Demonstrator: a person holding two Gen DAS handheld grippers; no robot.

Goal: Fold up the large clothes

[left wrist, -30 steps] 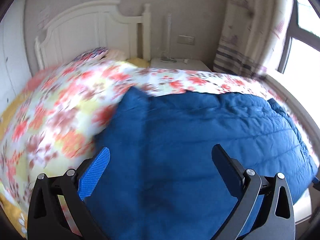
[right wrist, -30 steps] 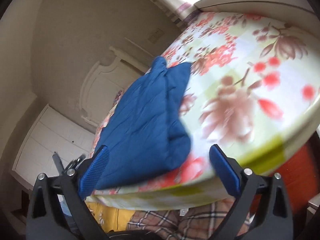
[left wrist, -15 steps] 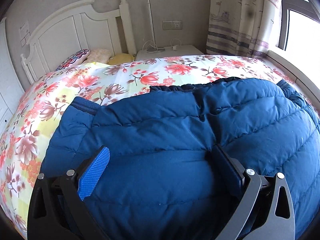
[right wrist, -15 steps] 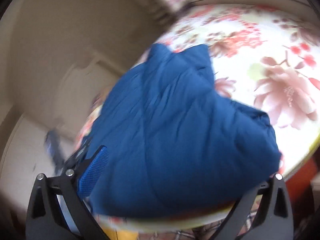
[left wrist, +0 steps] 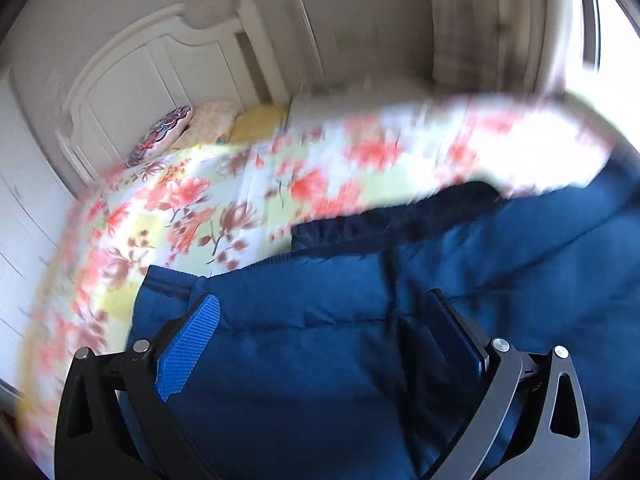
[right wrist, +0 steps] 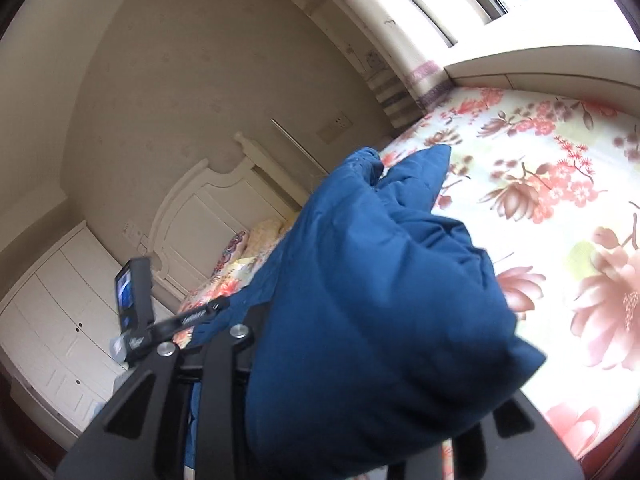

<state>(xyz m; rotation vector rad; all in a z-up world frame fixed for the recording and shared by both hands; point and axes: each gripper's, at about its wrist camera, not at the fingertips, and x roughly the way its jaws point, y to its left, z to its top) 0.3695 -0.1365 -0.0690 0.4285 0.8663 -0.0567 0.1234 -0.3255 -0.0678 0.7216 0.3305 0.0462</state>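
A large blue quilted jacket (left wrist: 360, 340) lies on a floral bedspread (left wrist: 208, 208). In the left wrist view my left gripper (left wrist: 320, 332) hovers open just over the jacket, its blue pad (left wrist: 188, 348) clear of the cloth, the right finger pressed against a fold. In the right wrist view my right gripper (right wrist: 360, 380) is closed on a thick bunch of the jacket (right wrist: 380, 300), which bulges over the fingers and hides their tips. The jacket's sleeves (right wrist: 400, 168) point to the far side of the bed.
A white headboard (left wrist: 160, 68) and pillows (left wrist: 172, 128) are at the bed's head. A curtain (left wrist: 480, 20) and window are at the right. White wardrobes (right wrist: 60, 320) stand left. The left gripper's body (right wrist: 136, 308) shows in the right wrist view. The bed's edge runs at lower right (right wrist: 580, 420).
My right gripper moved in on the jacket's near edge and closed on it, lifting a bunch. The left gripper shifted left over the jacket and stayed open.
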